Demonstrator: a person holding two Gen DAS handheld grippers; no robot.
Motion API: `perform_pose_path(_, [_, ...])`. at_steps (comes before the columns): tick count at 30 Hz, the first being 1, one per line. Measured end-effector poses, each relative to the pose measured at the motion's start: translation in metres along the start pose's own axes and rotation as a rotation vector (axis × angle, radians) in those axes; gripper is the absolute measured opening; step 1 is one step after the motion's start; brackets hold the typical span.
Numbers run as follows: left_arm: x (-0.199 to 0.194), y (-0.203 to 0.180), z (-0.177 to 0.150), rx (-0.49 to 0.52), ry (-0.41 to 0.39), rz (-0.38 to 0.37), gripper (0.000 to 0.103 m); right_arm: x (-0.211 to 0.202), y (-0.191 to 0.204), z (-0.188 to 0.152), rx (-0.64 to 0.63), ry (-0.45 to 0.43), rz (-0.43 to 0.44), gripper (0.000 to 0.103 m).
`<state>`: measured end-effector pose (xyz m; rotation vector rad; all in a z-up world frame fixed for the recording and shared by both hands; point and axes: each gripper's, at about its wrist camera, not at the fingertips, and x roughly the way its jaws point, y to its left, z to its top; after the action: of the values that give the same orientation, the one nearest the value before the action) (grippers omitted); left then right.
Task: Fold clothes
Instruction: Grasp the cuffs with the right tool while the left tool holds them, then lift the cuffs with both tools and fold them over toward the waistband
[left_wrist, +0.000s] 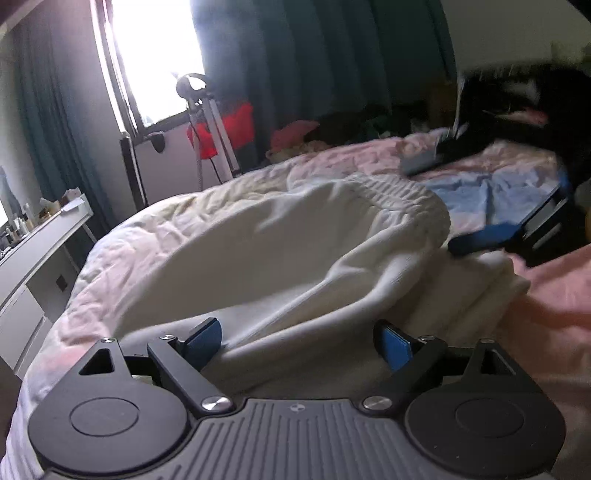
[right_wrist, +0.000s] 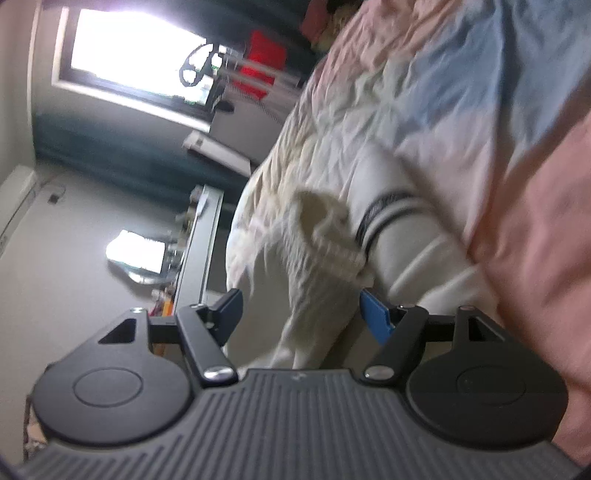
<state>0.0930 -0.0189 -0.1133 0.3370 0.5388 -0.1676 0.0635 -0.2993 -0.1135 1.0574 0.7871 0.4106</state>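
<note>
A cream-white garment (left_wrist: 280, 251) with a ribbed hem lies bunched on the bed. My left gripper (left_wrist: 299, 343) is open, its blue pads on either side of a fold of this cloth. In the left wrist view the right gripper (left_wrist: 495, 240) shows at the right, blue pad against the garment's far edge. In the right wrist view my right gripper (right_wrist: 301, 312) is open, rolled sideways, with the white garment (right_wrist: 325, 266) and its dark-striped cuff (right_wrist: 388, 214) between and beyond the fingers.
The bed has a pink and blue quilted cover (left_wrist: 480, 177). A white desk (left_wrist: 40, 236) with small items stands at the left. A window (left_wrist: 155, 55), teal curtains (left_wrist: 314, 55), a stand with a red item (left_wrist: 229, 129) and dark clothes (left_wrist: 517, 110) lie behind.
</note>
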Motion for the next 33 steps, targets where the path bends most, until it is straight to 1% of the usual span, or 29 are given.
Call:
perform_pose_path(2, [-0.005,0.004,-0.006,-0.016,-0.008,0.015,0.091,0.014,0.0,-0.005,-0.013,0.03,-0.002,0.072])
perform_pose_path(4, [-0.012,0.007,-0.013,-0.031,-0.014,0.031,0.091,0.028,-0.001,-0.008,-0.021,0.03,-0.032,0.07])
perform_pose_path(7, [-0.036,-0.006,-0.026,-0.014,-0.006,0.071,0.091,0.045,0.004,-0.012,-0.044,-0.017,-0.067,0.072])
perform_pose_path(9, [-0.044,-0.014,-0.031,0.0,-0.006,0.096,0.091,0.052,0.012,-0.016,-0.099,-0.059,-0.094,0.072])
perform_pose_path(11, [-0.046,-0.018,-0.034,-0.001,-0.007,0.109,0.091,0.054,0.019,-0.022,-0.167,-0.105,-0.12,0.065])
perform_pose_path(13, [-0.047,-0.018,-0.035,-0.023,-0.004,0.111,0.091,0.051,0.026,-0.026,-0.24,-0.15,-0.143,0.049])
perform_pose_path(16, [-0.049,-0.018,-0.035,-0.036,-0.008,0.115,0.091,0.044,0.031,-0.025,-0.292,-0.194,-0.128,0.043])
perform_pose_path(21, [-0.051,-0.012,-0.037,-0.062,-0.03,0.135,0.091,0.045,0.036,-0.021,-0.37,-0.204,-0.155,0.032])
perform_pose_path(24, [-0.055,-0.01,-0.038,-0.074,-0.035,0.15,0.091,0.034,0.05,-0.02,-0.437,-0.259,-0.099,0.03])
perform_pose_path(27, [-0.059,-0.01,-0.038,-0.069,-0.057,0.166,0.091,0.012,0.063,-0.019,-0.493,-0.343,-0.056,0.03])
perform_pose_path(29, [-0.065,-0.013,-0.039,-0.062,-0.077,0.181,0.091,-0.003,0.066,-0.02,-0.525,-0.4,-0.096,0.03])
perform_pose_path(31, [-0.065,-0.014,-0.04,-0.068,-0.062,0.216,0.091,-0.015,0.06,-0.02,-0.516,-0.433,-0.164,0.03])
perform_pose_path(32, [-0.064,-0.014,-0.041,-0.076,-0.046,0.233,0.091,-0.018,0.053,-0.017,-0.487,-0.429,-0.206,0.03])
perform_pose_path(33, [-0.062,-0.013,-0.042,-0.092,-0.023,0.235,0.092,-0.019,0.042,-0.013,-0.44,-0.406,-0.266,0.03])
